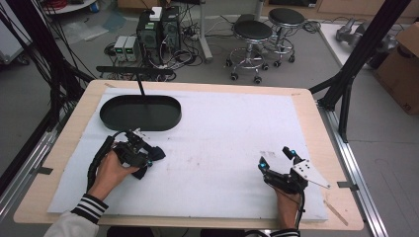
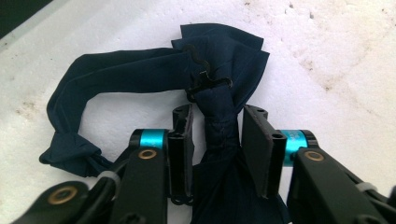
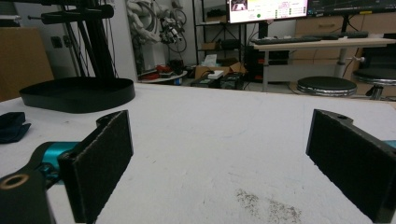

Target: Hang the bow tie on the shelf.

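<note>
Left claw (image 2: 215,140) straddles the knot of a navy bow tie (image 2: 219,70); jaws close in on the middle band, left pad about touching it, right pad with a sliver of gap. Not clamped yet, so call it open around the knot. No earlier frame to compare. In the high view the left claw (image 1: 144,157) sits near-left on the white mat (image 1: 222,138), hand (image 1: 111,170) behind it, tie (image 1: 153,154) poking out to the right of the jaws.

Tie lies flat on the mat, near side of the black tray (image 1: 141,112), close to it but apart. Strap (image 2: 102,79) loops off to the left in the left gripper view, ending in a bunched end (image 2: 70,154). Small black hook clip (image 2: 205,79) lies on the fabric just above the knot.

Right claw (image 1: 278,159) rests near-right on the mat, well apart from the tie, jaws wide, nothing between them. Right gripper view: both pads (image 3: 100,163) spread over bare mat, tray (image 3: 79,95) far left, a bit of tie (image 3: 11,126) at the left edge.

Stools (image 1: 252,34) and PC boxes (image 1: 158,27) on the floor beyond the table.
</note>
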Tool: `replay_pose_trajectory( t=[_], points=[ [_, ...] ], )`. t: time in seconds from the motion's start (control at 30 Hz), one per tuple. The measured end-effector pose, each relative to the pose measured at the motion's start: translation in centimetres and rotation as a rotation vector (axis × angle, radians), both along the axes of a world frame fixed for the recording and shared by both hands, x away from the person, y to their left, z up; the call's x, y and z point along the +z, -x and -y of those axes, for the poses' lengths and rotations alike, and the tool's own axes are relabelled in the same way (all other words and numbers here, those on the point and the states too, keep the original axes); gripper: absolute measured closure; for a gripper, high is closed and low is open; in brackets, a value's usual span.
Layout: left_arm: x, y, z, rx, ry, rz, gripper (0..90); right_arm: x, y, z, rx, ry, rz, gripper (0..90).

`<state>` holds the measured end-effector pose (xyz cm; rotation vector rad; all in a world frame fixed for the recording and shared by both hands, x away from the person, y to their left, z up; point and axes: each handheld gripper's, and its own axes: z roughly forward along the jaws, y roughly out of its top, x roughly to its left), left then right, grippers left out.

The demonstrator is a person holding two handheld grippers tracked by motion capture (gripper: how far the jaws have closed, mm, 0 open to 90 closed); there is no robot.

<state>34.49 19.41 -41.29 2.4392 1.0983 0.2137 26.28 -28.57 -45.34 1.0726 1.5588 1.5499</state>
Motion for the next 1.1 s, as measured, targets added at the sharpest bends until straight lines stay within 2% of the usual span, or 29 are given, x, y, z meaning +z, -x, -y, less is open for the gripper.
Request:
replay_pose_trajectory(
  t=[0.03, 0.2, 0.4, 0.67, 0.8, 1.1],
  points=[
    [0.0, 0.0, 0.1, -0.003, -0.004, 0.002, 71.0, 0.0, 0.0, 0.0, 0.000, 0.004, 0.005, 6.2],
    [0.0, 0.1, 0.2, 0.003, -0.009, 0.006, 73.9, 0.0, 0.0, 0.0, -0.001, 0.001, 0.005, 6.2],
    [0.3, 0.3, 0.1, 0.003, -0.009, 0.041, 74.9, 0.0, 0.0, 0.0, -0.002, -0.003, 0.001, 6.2],
    [1.1, 0.5, -0.7, 0.018, 0.071, 0.093, 75.3, 0.0, 0.0, 0.0, -0.002, 0.000, 0.005, 6.2],
    [1.8, 0.7, -1.2, 0.027, 0.118, 0.141, 75.5, 0.0, 0.0, 0.0, -0.003, 0.003, 0.007, 6.2],
    [3.1, 1.0, -2.1, 0.049, 0.196, 0.247, 75.7, 0.0, 0.0, 0.0, -0.001, 0.003, -0.001, 6.2]
  ],
)
